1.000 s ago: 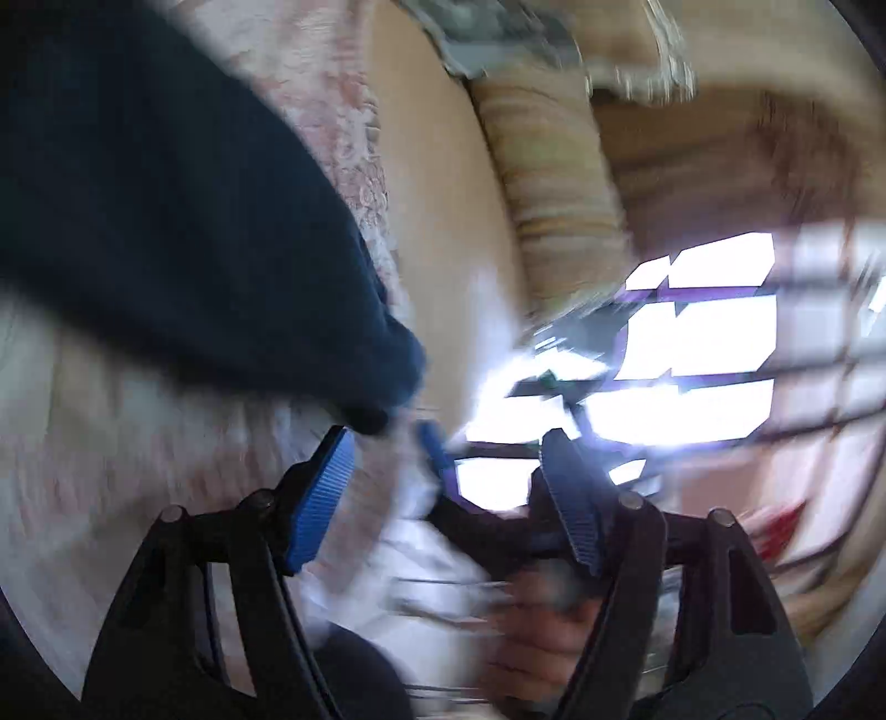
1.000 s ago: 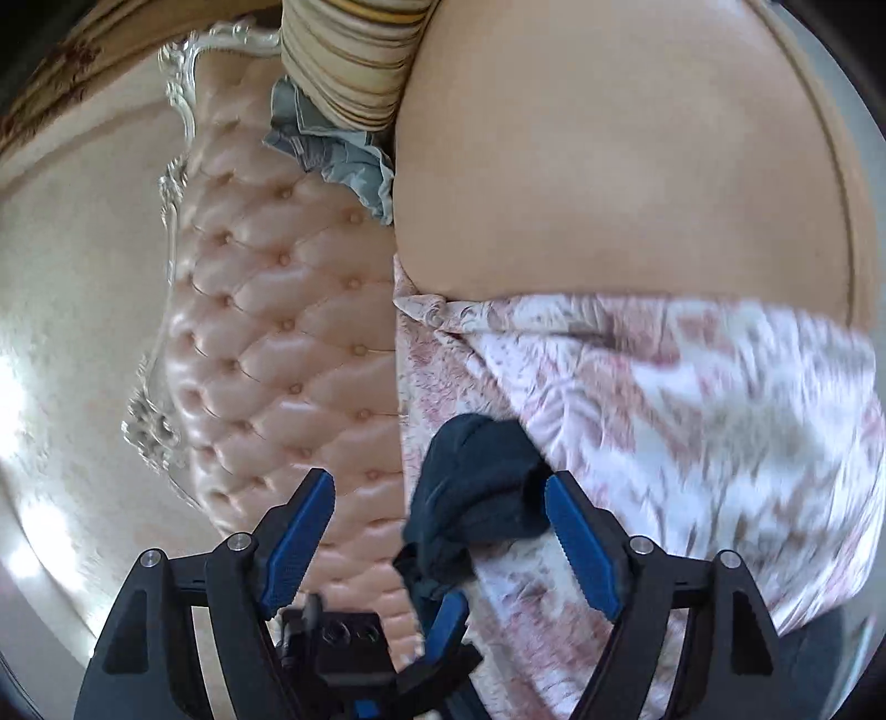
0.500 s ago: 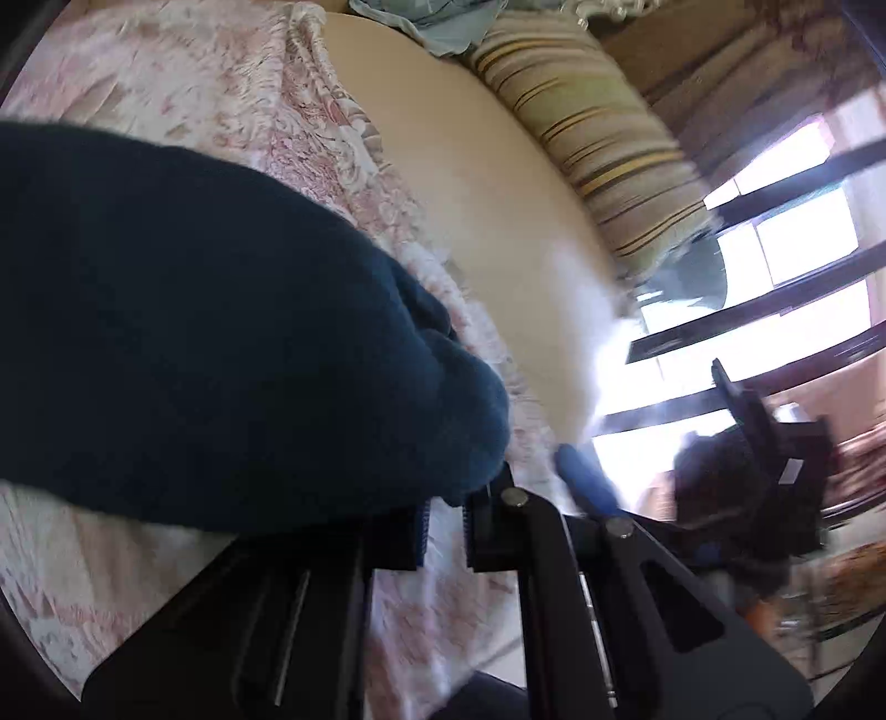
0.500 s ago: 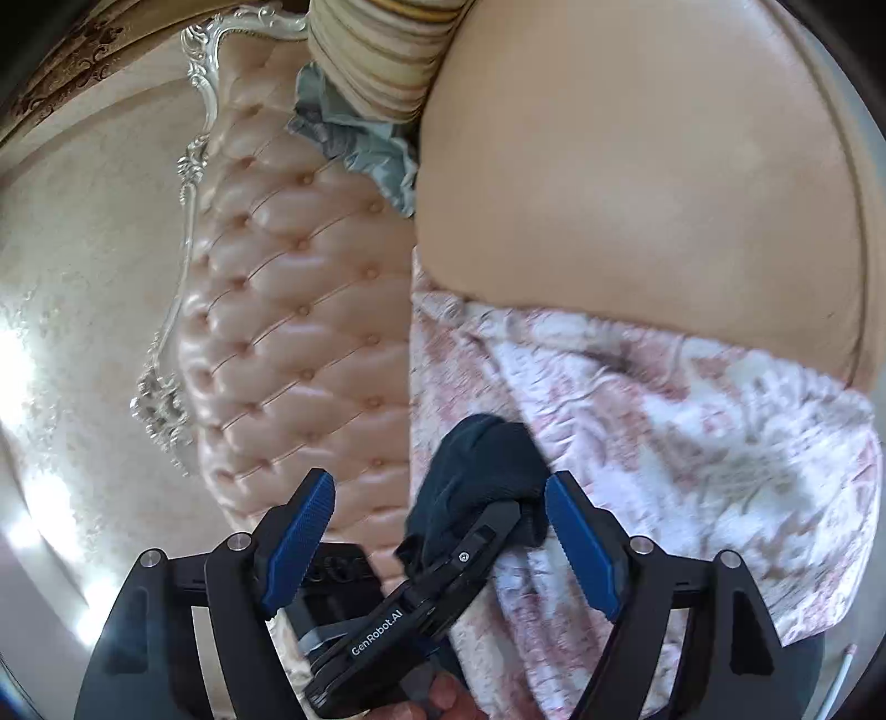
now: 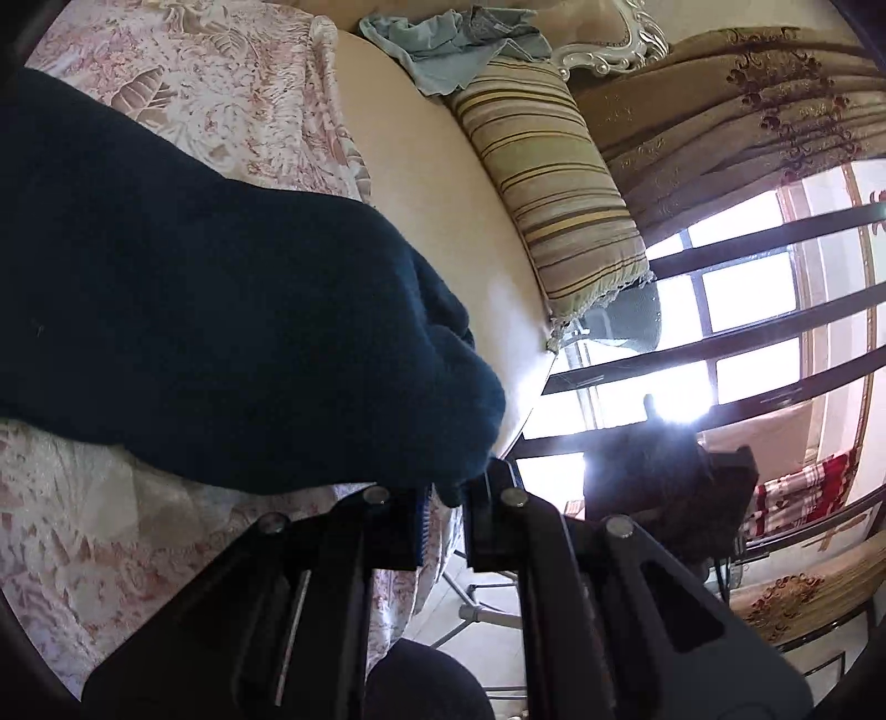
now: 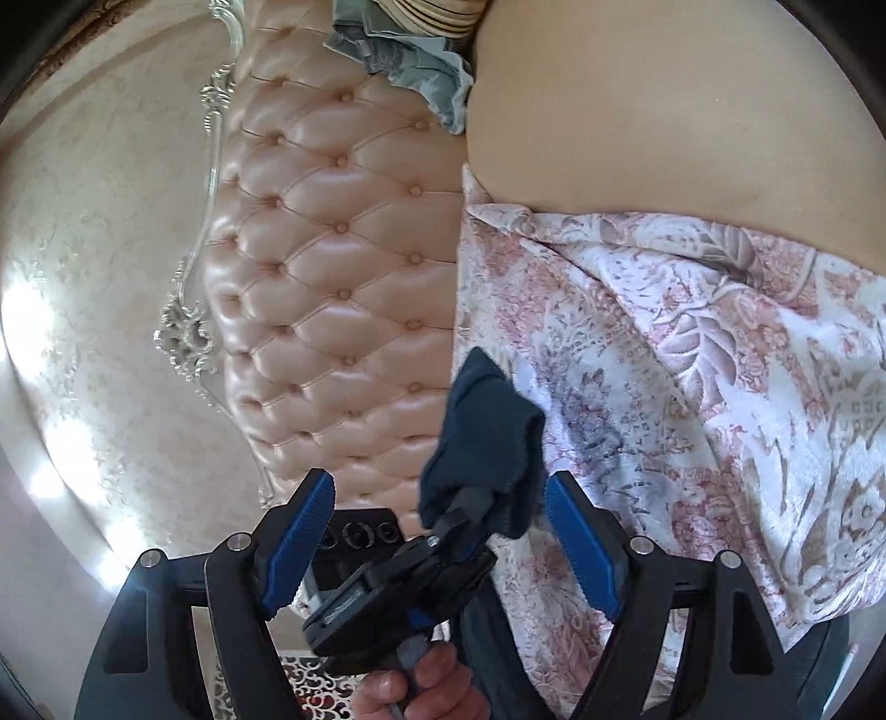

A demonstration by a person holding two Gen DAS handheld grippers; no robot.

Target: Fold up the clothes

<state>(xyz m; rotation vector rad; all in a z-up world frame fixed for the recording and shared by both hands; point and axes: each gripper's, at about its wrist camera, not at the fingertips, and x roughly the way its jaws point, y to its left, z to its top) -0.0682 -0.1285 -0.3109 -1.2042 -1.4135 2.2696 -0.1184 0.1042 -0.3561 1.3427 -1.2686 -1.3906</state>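
A dark blue garment point(image 5: 221, 304) lies across the floral bed cover point(image 5: 221, 83) and fills the left of the left wrist view. My left gripper point(image 5: 443, 493) is shut on the garment's near corner, with cloth bunched over its jaws. In the right wrist view that same corner point(image 6: 487, 432) hangs from the left gripper point(image 6: 470, 495), raised a little off the floral cover point(image 6: 692, 360). My right gripper point(image 6: 437, 479) is open, its blue pads point(image 6: 302, 537) standing wide on either side of the held corner and not touching it. A hand point(image 6: 415, 687) grips the left tool's handle below.
A beige sheet point(image 5: 432, 194) covers the bed beyond the floral cover. A striped pillow point(image 5: 554, 177) and crumpled pale blue clothes point(image 5: 443, 44) lie near the tufted headboard point(image 6: 332, 277). A barred window point(image 5: 747, 310) and a brown curtain point(image 5: 720, 111) stand on the right.
The left gripper's jaws went from open beside the garment's corner to shut on it, and the corner has lifted slightly. The right gripper stayed open and shifted a little.
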